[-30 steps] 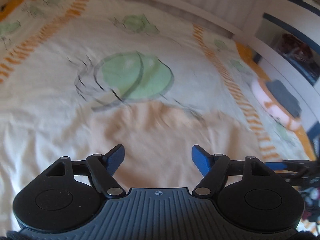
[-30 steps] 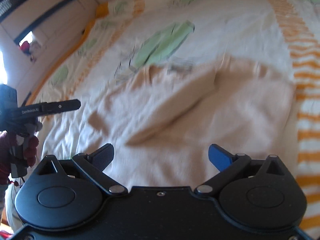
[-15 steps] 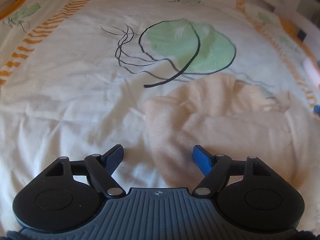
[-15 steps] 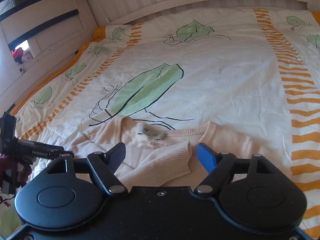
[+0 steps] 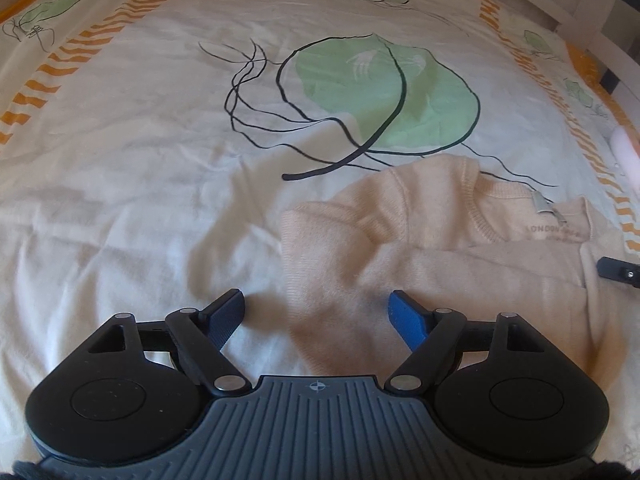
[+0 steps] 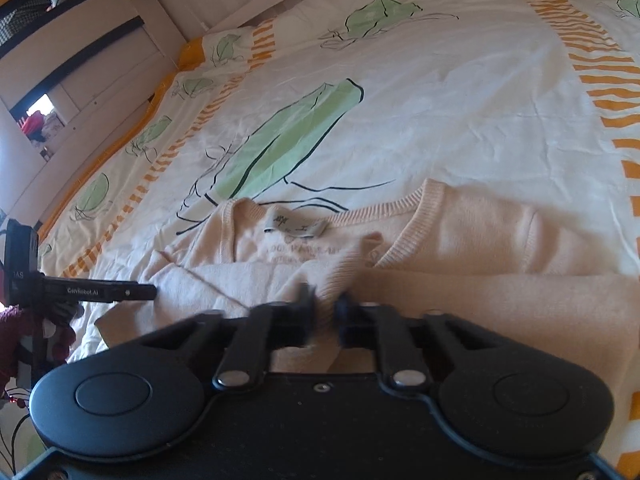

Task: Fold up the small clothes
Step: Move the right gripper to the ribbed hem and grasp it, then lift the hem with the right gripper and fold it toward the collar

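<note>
A small peach knit sweater (image 5: 420,248) lies on the bed, neck away from me, with one sleeve folded across its body. My left gripper (image 5: 316,312) is open and empty, its blue fingers either side of the sweater's left edge. In the right wrist view the sweater (image 6: 480,240) shows its ribbed collar and a grey label (image 6: 296,226). My right gripper (image 6: 325,308) is shut on the cuff of the folded sleeve (image 6: 340,276). The left gripper also shows in the right wrist view (image 6: 120,291) at the sweater's left side.
The bedcover (image 5: 160,160) is cream with green leaf prints and orange striped bands. A white slatted bed frame (image 6: 224,4) stands at the far end. White shelving (image 6: 60,80) stands to the left of the bed.
My right gripper has closed on the sleeve cuff; it was open half a second ago. My left gripper has moved closer to the sweater's left edge, still open.
</note>
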`<control>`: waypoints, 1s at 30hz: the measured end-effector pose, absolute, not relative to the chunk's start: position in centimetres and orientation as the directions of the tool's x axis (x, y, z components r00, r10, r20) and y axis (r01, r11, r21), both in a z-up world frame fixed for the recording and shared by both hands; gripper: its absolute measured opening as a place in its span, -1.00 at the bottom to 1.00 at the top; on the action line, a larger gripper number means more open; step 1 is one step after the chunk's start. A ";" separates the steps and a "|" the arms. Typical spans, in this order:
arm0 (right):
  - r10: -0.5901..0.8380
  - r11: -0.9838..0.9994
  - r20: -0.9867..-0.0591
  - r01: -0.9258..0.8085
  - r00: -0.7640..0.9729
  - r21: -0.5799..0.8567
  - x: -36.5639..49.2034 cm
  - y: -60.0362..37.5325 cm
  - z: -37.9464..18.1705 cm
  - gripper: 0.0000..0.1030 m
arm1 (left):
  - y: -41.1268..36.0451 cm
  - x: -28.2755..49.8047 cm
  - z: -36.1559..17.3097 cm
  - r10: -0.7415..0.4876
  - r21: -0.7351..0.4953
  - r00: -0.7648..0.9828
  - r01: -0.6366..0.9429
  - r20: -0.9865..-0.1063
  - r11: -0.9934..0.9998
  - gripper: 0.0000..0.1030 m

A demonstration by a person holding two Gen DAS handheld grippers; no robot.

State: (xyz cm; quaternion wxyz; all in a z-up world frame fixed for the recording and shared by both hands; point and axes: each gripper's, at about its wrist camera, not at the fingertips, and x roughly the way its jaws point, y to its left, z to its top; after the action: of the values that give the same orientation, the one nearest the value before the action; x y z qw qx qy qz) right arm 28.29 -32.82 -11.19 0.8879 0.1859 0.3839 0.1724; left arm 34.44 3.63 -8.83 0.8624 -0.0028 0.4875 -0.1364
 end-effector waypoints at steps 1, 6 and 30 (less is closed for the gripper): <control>0.442 0.877 -0.610 -0.174 0.657 0.448 28.0 -32.7 -10.5 -0.71 | 3.6 34.4 -8.8 -0.238 -0.136 0.488 0.235 -0.840 0.962 0.52; 0.388 0.915 -0.539 -0.240 0.748 0.325 24.6 -32.0 -4.5 -0.72 | 3.9 34.5 -8.3 -0.249 -0.155 0.512 0.219 -0.822 0.963 0.52; 0.213 0.969 -0.749 -0.040 0.628 0.243 24.5 -35.0 -8.2 -0.60 | 2.1 27.3 -6.7 -0.237 0.134 0.556 0.545 -0.796 0.827 0.52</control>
State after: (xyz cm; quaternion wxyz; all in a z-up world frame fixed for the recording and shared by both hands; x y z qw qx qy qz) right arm 24.47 -34.99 -8.24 0.8963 0.1019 0.4257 0.0705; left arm 27.34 2.14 -6.68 0.8621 0.1866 0.4128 -0.2270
